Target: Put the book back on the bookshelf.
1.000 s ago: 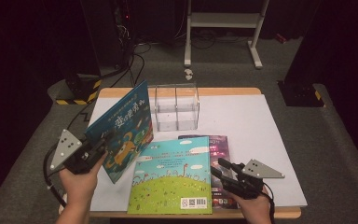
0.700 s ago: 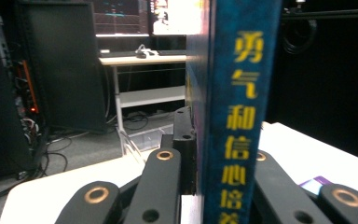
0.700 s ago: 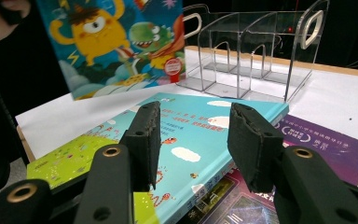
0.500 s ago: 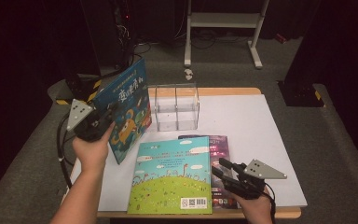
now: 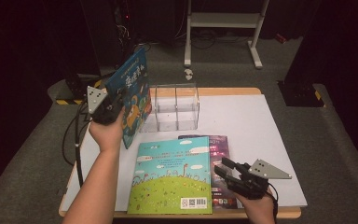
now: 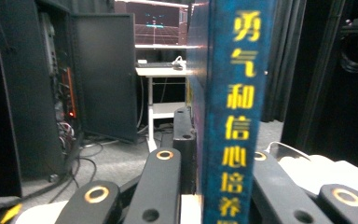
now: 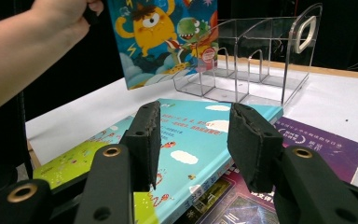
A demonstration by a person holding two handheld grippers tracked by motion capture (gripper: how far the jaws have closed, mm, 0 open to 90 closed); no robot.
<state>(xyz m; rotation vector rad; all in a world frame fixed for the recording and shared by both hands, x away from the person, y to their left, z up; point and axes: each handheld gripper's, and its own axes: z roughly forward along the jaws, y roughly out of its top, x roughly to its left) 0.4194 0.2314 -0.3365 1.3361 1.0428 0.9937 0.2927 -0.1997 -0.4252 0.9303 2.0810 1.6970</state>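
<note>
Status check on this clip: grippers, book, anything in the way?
Left gripper shut on blue book, held upright beside clear rack. Right gripper open, nothing held, over green book. Path to rack clear.

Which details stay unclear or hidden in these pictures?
- Purple book: high view, mostly covered by the green picture book; title too small.
- Blue book: left gripper view, spine text cut off by the bottom edge; its front cover is edge-on.
- Blue book's top: right gripper view, cut off by the upper edge.
- Clear organizer: high view, its left wall is hidden behind the blue book.
- Right gripper: high view, whether it touches the books is unclear.
</note>
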